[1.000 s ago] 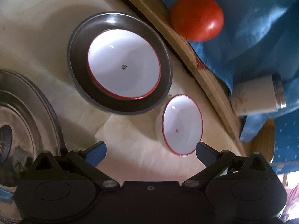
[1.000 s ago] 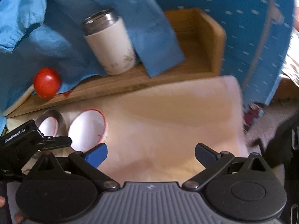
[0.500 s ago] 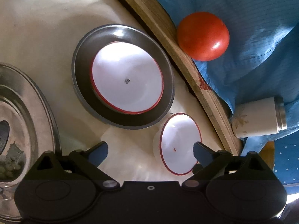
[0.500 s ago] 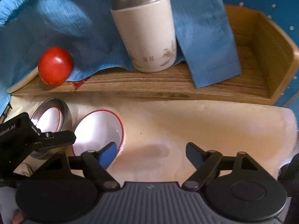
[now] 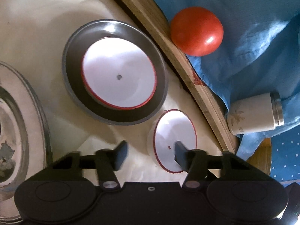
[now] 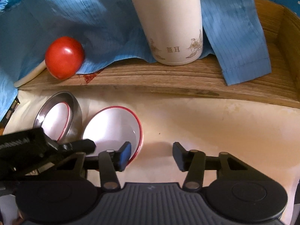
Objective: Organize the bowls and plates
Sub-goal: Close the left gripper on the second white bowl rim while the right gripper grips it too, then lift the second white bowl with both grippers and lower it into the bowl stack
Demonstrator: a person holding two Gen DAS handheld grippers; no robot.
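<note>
Two white bowls with thin red rims: a wide one [image 5: 120, 76] nested in a grey metal plate [image 5: 75, 93], and a small one [image 5: 175, 138] loose on the cream cloth [image 5: 37, 28], just beside the plate at its 4 o'clock. One more metal plate [image 5: 24, 140] at 9 o'clock, only partly seen. One tomato [image 5: 196, 31] and one white cup [image 5: 255, 113] on blue fabric [image 5: 253, 18] at 1 to 3 o'clock. Left gripper [image 5: 151, 154] spread open, right finger inside the small bowl, left finger outside. Right gripper [image 6: 151, 155] likewise parted, left finger inside that bowl's rim.
</note>
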